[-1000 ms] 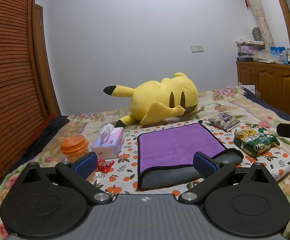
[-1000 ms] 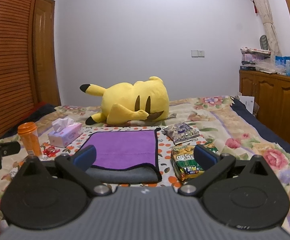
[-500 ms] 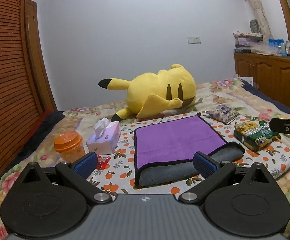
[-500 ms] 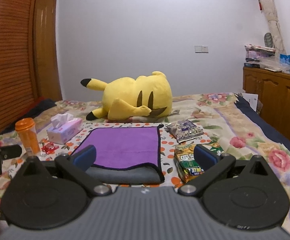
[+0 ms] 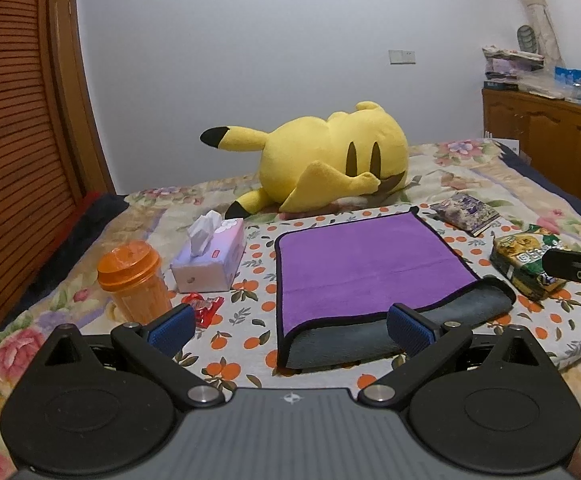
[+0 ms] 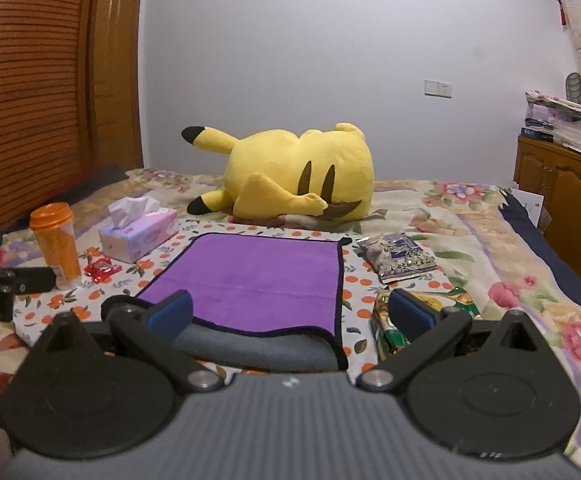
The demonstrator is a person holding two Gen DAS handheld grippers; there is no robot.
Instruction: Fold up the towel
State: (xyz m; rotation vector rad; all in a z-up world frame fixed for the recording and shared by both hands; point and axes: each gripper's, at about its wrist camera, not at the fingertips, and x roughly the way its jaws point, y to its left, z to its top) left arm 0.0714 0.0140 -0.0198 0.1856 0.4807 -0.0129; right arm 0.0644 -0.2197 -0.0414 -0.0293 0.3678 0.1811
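Observation:
A purple towel (image 5: 358, 264) with black trim lies folded on the bed, its grey underside showing in a roll along the near edge (image 5: 370, 340); it also shows in the right wrist view (image 6: 258, 280). My left gripper (image 5: 290, 328) is open and empty, just short of the towel's near left part. My right gripper (image 6: 290, 314) is open and empty, just short of the towel's near right corner. Each gripper shows at the edge of the other's view.
A yellow plush (image 5: 330, 164) lies behind the towel. A tissue box (image 5: 210, 260), an orange cup (image 5: 134, 280) and a red wrapper (image 5: 204, 308) sit left of it. Snack packets (image 5: 526, 264) (image 6: 402, 256) lie to the right. A wooden cabinet (image 6: 570, 200) stands far right.
Both grippers have drawn back and tilted slightly; the towel sits a little lower and nearer in both views. The towel has not moved.

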